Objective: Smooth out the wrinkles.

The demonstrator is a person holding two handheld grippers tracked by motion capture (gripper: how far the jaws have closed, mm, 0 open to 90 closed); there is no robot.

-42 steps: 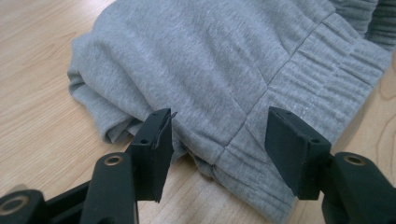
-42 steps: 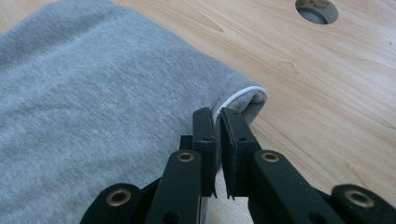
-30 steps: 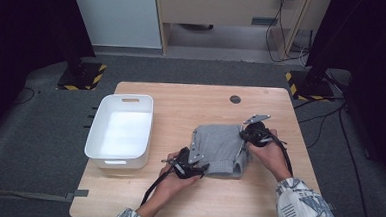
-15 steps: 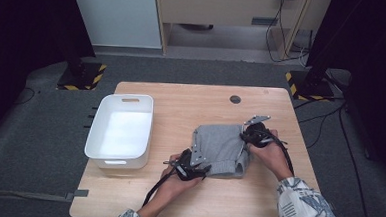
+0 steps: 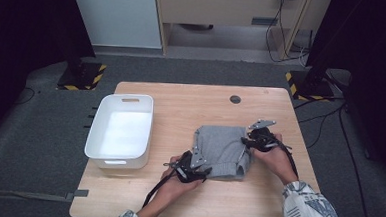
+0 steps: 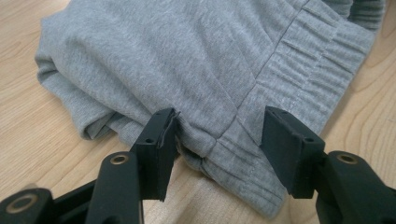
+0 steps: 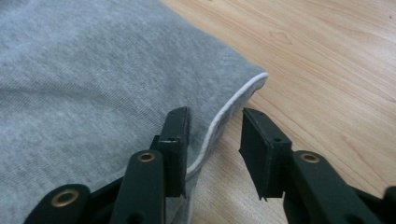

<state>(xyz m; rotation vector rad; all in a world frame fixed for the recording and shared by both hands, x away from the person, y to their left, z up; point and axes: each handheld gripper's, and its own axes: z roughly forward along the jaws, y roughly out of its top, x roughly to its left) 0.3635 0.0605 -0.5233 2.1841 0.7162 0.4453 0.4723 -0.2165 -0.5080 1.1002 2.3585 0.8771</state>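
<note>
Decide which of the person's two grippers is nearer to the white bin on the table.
Left. The left gripper sits at the folded grey garment's near-left corner, close beside the white bin. The right gripper is at the garment's right edge, with the garment between it and the bin.

Folded grey garment (image 6: 196, 60): in the left gripper view its far end runs off the top edge, and the ribbed band's corner off the right. What kind of garment it is cannot be told.

Left claw (image 6: 217, 140): its jaws straddle the hem with a gap on the right side; whether the left pad actually presses the cloth is unclear.

Right claw (image 7: 212, 151): the grey cloth runs off the left and top edges, and the layers under the white-piped edge (image 7: 233, 102) are hidden.

High view: both claws too small to read against the garment. Small dark disc (image 5: 235, 99) on the counter (image 5: 182, 93), well beyond the right claw, too small to identify. The person's forearms are cut off at the bottom edge.
</note>
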